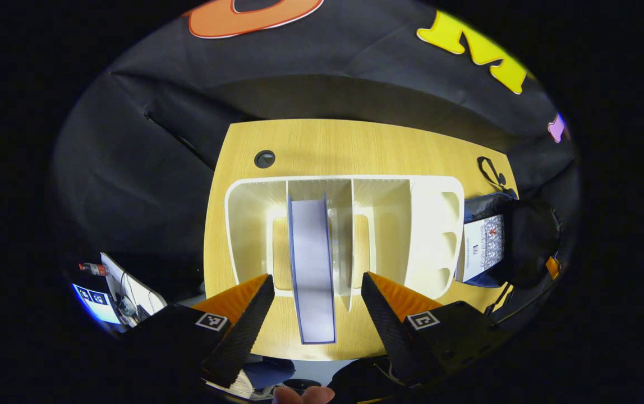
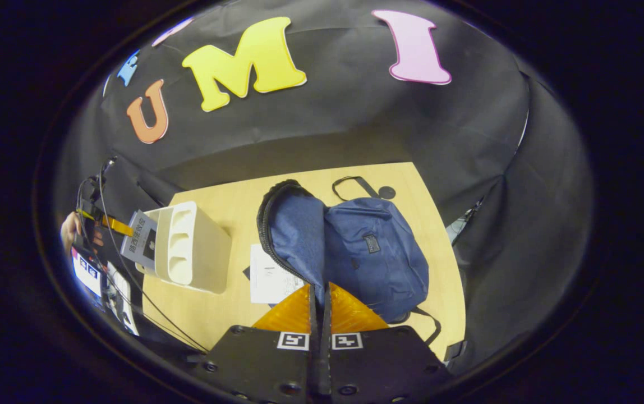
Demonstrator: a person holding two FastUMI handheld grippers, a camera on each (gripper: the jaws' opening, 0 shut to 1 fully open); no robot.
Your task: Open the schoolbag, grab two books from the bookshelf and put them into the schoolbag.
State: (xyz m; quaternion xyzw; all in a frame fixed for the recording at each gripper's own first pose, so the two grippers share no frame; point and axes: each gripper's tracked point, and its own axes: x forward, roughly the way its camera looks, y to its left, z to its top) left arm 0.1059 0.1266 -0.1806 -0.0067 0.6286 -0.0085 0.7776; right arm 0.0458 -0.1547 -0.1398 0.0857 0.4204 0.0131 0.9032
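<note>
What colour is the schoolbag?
Blue, with a black zipper edge; the schoolbag shows best in the right gripper view.

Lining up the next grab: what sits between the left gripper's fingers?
In the left gripper view, the open left gripper brackets the upright book in the white bookshelf.

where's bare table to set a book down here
Bare wood lies behind the white plastic bookshelf, around the round cable hole, and in front of it under the left gripper. It is crowded between the bookshelf and the open blue fabric schoolbag, where a white paper sheet lies.
</note>
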